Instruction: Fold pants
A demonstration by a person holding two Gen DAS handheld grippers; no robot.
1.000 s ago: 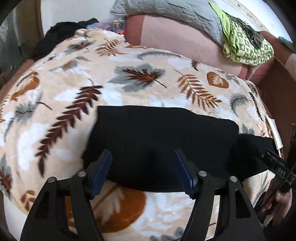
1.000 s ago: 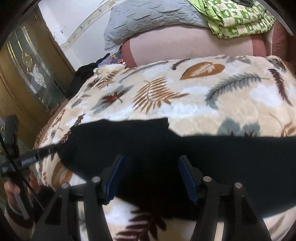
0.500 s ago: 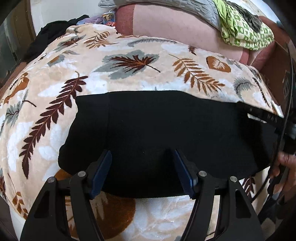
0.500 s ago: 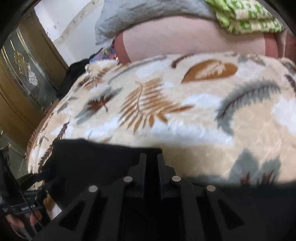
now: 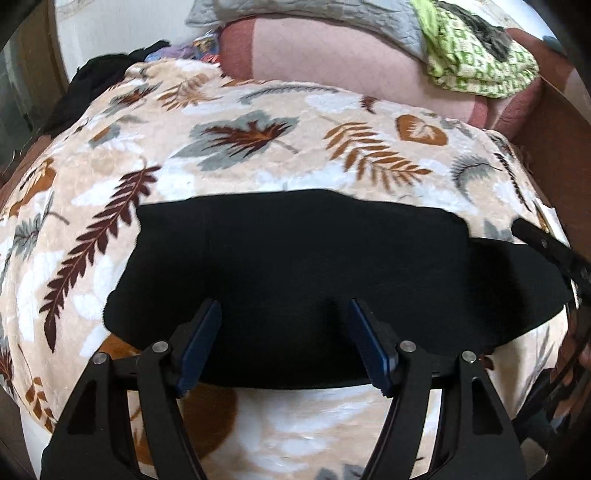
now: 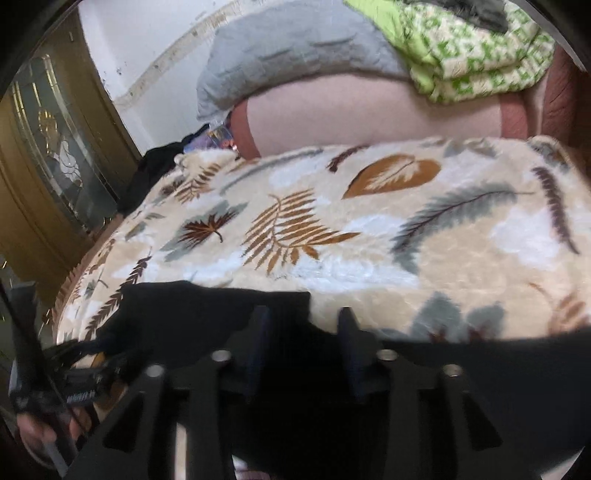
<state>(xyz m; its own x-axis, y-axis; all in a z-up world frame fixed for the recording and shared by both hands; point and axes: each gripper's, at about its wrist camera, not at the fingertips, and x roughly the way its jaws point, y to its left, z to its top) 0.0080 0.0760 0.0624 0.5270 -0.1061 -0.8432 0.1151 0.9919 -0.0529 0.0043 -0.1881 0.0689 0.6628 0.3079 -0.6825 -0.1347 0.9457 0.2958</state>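
Pants [image 5: 314, 280], black and folded into a broad band, lay flat across the near part of a bed covered by a leaf-patterned blanket [image 5: 258, 147]. In the left wrist view their left end formed a thicker rounded block, while the right end ran thinner toward the bed's edge.

The left claw [image 5: 284, 339] hovered over the near edge of the pants with its blue-padded fingers [image 5: 199, 343] spread wide; nothing was pinched between them, so it stood released. At the far right of that view a black part of the other tool [image 5: 546, 247] reached in over the right end of the garment.

In the right wrist view, which was blurred, the right claw [image 6: 303, 343] sat low over the dark cloth [image 6: 207, 314]. Its jaws had just been opening from a tight close and stood partly apart, with blanket and the pants' edge showing in the gap. No cloth was plainly pinched there, so it read as released. At the lower left of that view a hand [image 6: 48, 432] gripped the handle of the left tool.

Beyond the blanket lay a pink bolster [image 5: 351, 66], a grey quilted pillow [image 5: 314, 18] and a folded green-and-white cloth [image 5: 480, 62]. A dark garment [image 5: 99, 77] was heaped at the far left corner, and a wooden cabinet with a glass door [image 6: 55, 166] stood left of the bed.
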